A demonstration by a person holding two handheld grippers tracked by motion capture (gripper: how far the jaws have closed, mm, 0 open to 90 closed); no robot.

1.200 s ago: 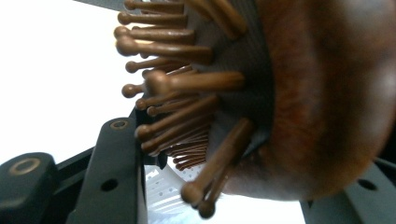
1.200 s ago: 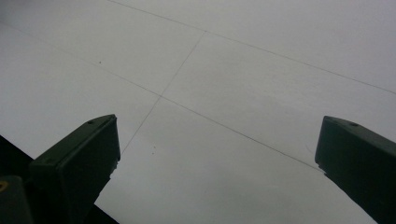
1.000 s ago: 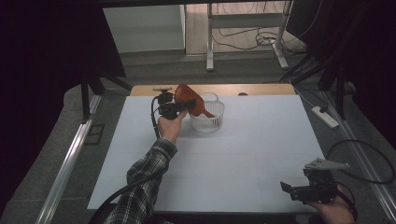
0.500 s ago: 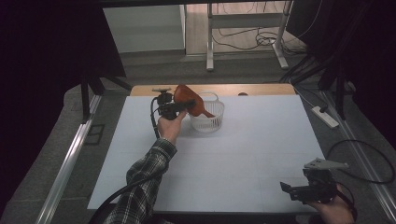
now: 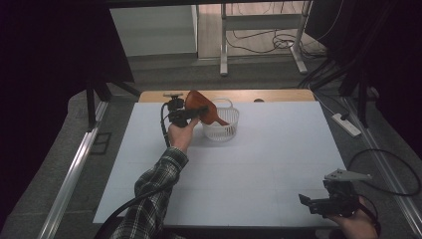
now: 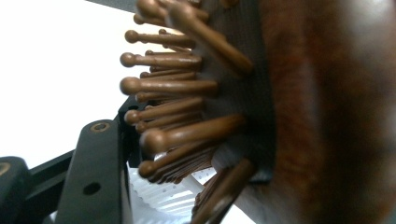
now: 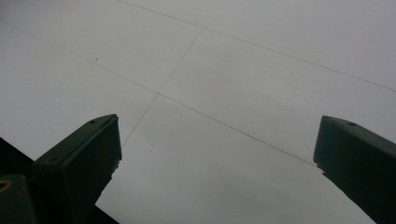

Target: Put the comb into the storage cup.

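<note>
A brown hairbrush [image 5: 201, 110] with ball-tipped bristles hangs tilted over a white perforated basket [image 5: 221, 130] at the back of the white table [image 5: 278, 149]. Its handle end dips into the basket. My left gripper [image 5: 191, 113] has the brush head between its jaws, which have just been opening. In the left gripper view the brush [image 6: 289, 116] is very close, and its bristle tips still touch my left finger [image 6: 93, 163]. The other jaw is hidden behind the brush, and the basket [image 6: 163, 200] lies below. My right gripper [image 5: 304, 201] rests open near the front right edge, with nothing between its jaws [image 7: 219, 140].
A wooden strip [image 5: 268, 94] runs behind the table's far edge. A power strip [image 5: 346, 124] lies on the floor at the right. Metal rails flank the table, and a cable [image 5: 388, 169] loops by my right hand.
None in the high view: both hands, the brush and the basket stay where they were.
</note>
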